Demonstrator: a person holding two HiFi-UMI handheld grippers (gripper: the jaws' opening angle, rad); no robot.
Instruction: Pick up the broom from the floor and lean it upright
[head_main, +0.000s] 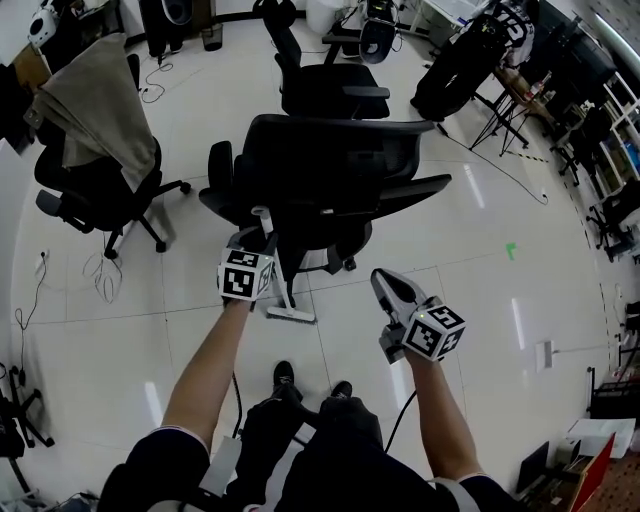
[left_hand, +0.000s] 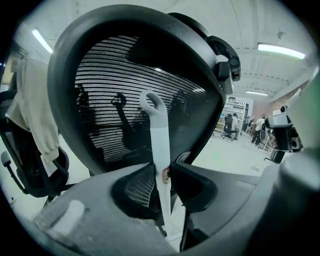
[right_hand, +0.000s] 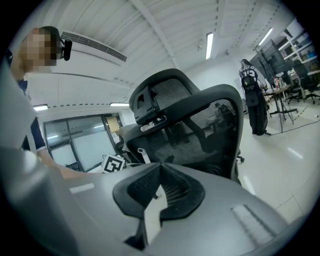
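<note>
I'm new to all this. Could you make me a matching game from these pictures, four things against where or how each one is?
Things:
1 broom
2 left gripper
3 right gripper
4 cloth

Place or state:
A draped over the side chair
B jaws together, empty
C clamped on the white handle
D upright before the black chair

Pairs: 1-D, 2-C, 3-B, 4-A

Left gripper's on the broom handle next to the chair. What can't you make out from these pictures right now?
- Left gripper view: the head of the broom, hidden below the body of the left gripper.
- Left gripper view: whether the handle touches the back of the chair; it only overlaps it.
- Head view: the middle of the handle, covered by the left gripper.
- Right gripper view: most of the broom, behind the body of the right gripper.
</note>
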